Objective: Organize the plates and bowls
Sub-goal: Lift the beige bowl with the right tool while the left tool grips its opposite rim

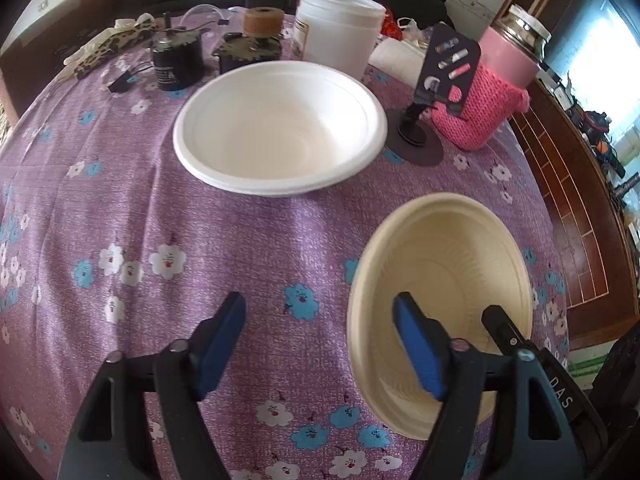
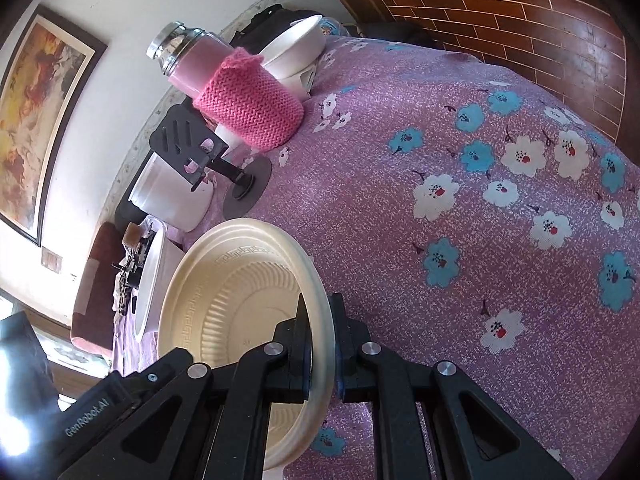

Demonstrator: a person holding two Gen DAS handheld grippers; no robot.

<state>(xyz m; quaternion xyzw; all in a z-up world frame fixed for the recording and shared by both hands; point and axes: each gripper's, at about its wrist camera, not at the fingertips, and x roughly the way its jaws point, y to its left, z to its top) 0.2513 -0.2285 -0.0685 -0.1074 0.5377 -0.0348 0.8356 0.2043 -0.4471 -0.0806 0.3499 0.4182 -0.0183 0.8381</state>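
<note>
- Black left gripper (image 1: 320,344) nearest the lens, 2 blue pads, jaws apart with only tablecloth between them, holding nothing; its right pad hangs over the near rim of the cream bowl, contact unclear.
- Right gripper (image 2: 322,344) clamped tight on the cream bowl's rim, 1 finger inside the bowl, 1 outside.
- 1 cream bowl (image 1: 440,312), ribbed inner wall, key-pattern band on the rim, on the near right of the table in the left wrist view; whether its base rests on the cloth or is lifted, cannot tell.
- Purple tablecloth (image 1: 200,220) with white and blue flowers covers the table.
- White bowls (image 1: 280,128) past the cream one, well apart from it, near table centre; rim shows at least 2 nested, exact count unclear.
- 1 black phone stand (image 1: 440,76) on a round base, just right of the white bowls.
- 1 pink flask (image 1: 500,84) with a knitted pink sleeve and steel cap, beside the stand.
- 1 white tub (image 1: 340,28) behind the white bowls.
- 2 dark small cylindrical gadgets (image 1: 172,60) at far left, 1 topped with a brown spool.
- 1 more white bowl stack (image 2: 296,48) at the far table edge behind the flask, right wrist view.
- 1 framed painting (image 2: 36,112) on the wall.
</note>
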